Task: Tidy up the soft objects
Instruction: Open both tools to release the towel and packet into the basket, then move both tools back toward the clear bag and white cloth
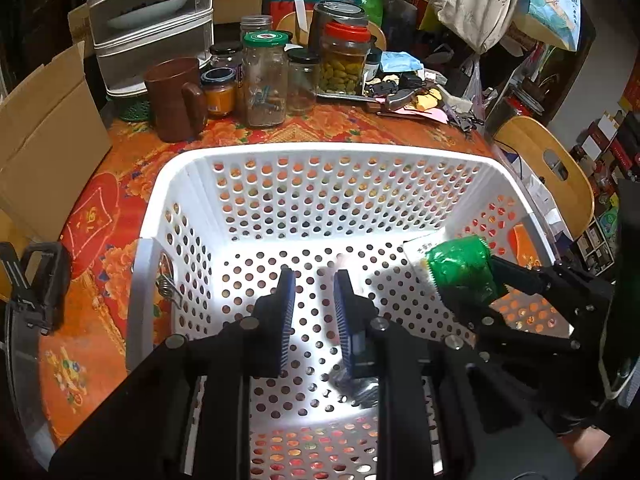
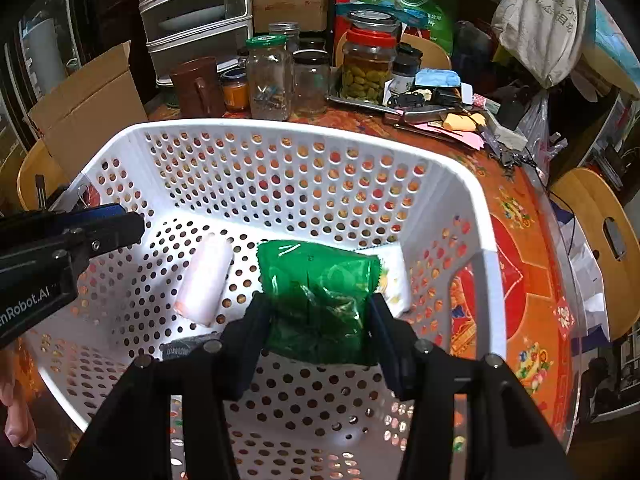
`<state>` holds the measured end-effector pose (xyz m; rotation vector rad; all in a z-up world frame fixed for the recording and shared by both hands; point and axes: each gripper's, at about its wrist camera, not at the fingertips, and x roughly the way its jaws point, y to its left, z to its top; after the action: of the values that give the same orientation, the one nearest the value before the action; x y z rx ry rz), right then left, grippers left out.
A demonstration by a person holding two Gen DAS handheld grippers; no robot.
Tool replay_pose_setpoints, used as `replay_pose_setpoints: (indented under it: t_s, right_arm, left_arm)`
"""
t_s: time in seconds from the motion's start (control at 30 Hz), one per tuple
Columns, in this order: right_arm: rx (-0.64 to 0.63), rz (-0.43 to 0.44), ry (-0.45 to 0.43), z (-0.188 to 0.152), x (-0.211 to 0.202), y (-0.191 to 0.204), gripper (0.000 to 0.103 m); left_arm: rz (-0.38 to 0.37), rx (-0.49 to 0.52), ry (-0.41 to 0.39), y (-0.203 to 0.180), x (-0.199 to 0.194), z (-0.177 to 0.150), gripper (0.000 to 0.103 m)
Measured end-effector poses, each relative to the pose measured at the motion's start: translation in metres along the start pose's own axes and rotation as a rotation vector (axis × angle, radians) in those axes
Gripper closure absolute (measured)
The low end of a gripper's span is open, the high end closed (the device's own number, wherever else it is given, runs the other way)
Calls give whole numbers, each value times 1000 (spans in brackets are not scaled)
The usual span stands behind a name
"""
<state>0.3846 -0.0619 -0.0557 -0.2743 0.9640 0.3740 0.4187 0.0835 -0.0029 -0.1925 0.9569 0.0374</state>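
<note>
A white perforated basket stands on the table. My right gripper is shut on a green plastic packet and holds it inside the basket near the right wall; the packet also shows in the left wrist view. My left gripper is open and empty, low inside the basket. A pale pink-white roll lies on the basket floor at the left. A white packet lies under the green one. A dark grey item lies at the near floor.
The table has an orange-red floral cloth. Behind the basket stand several glass jars, a brown mug, a drawer unit and clutter. A cardboard box is at the left, a wooden chair at the right.
</note>
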Motion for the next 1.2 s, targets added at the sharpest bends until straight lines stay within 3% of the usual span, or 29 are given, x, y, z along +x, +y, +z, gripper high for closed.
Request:
replay_pose_setpoints:
  t_s: [0.1, 0.17, 0.23, 0.63, 0.73, 0.97, 1.2]
  right_arm:
    - [-4, 9, 1, -1, 0, 2, 44]
    - [-7, 19, -2, -1, -1, 5, 37]
    - [-13, 19, -13, 0, -4, 9, 24]
    - [-10, 25, -87, -5, -34, 12, 1]
    - [-5, 26, -106, -8, -41, 11, 0]
    - [8, 13, -138, -24, -59, 6, 0]
    - [33, 23, -196, -50, -85, 1, 0]
  left_arm:
    - [-2, 0, -11, 2, -3, -2, 79]
    - [0, 7, -17, 1, -6, -3, 67]
    - [7, 16, -36, 0, -11, -5, 46]
    - [-6, 22, -144, -5, -59, -5, 18]
    - [-9, 27, -161, -6, -71, -7, 13]
    - [-4, 40, -196, -6, -104, -27, 12]
    - [15, 71, -229, -2, -143, -83, 12]
